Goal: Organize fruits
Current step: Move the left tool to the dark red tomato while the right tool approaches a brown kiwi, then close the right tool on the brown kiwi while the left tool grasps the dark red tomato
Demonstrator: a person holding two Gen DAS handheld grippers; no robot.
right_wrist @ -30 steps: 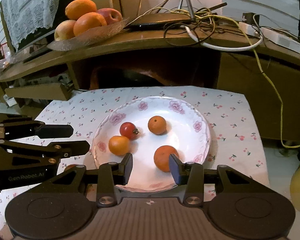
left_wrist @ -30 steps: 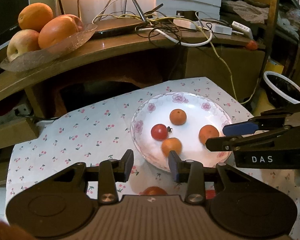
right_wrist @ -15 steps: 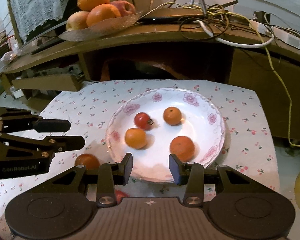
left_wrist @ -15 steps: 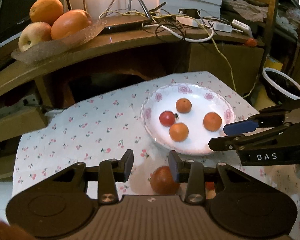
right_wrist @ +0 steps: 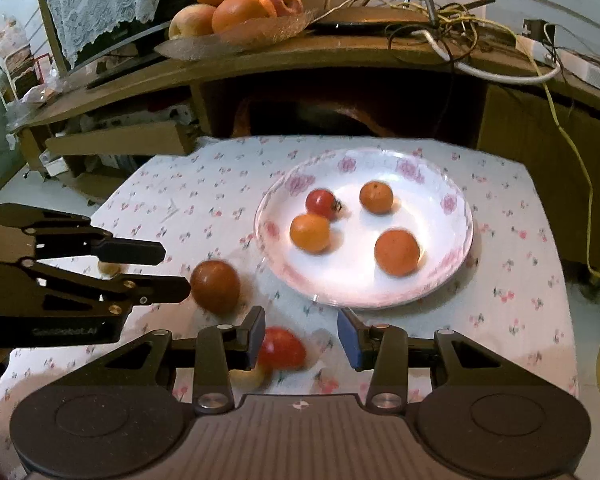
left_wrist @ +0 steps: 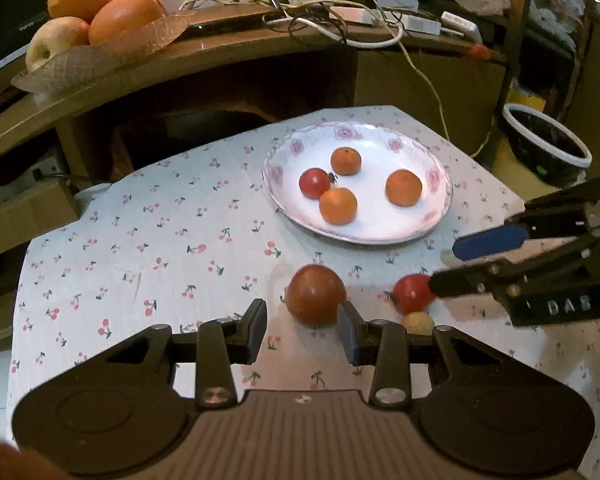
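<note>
We see the white floral-rimmed plate (left_wrist: pixel 440 184) sitting on the cherry-print cloth of the tabletop (left_wrist: pixel 160 240), holding 4 fruits: 3 small orange mandarins (left_wrist: pixel 338 206) and 1 small red tomato (left_wrist: pixel 314 183). That grouping suggests the plate is the collecting spot, so we judge the task partly done.

3 pieces lie loose on the cloth at the plate's 6 o'clock side: a larger dark red-brown tomato (left_wrist: pixel 315 295), a bright red cherry tomato (left_wrist: pixel 413 293) and a small pale yellow fruit (left_wrist: pixel 419 323) touching it.

Our left claw (left_wrist: pixel 303 330) is spread wide and empty, its right finger just beside the dark tomato, which sits off-centre at 1 o'clock from the gap. Our right claw (right_wrist: pixel 301 334) is also agape and empty, with the cherry tomato (right_wrist: pixel 281 348) close against its left finger. Each claw seems lined up for its own fruit; both need centring first, since round fruit may roll away.
</note>
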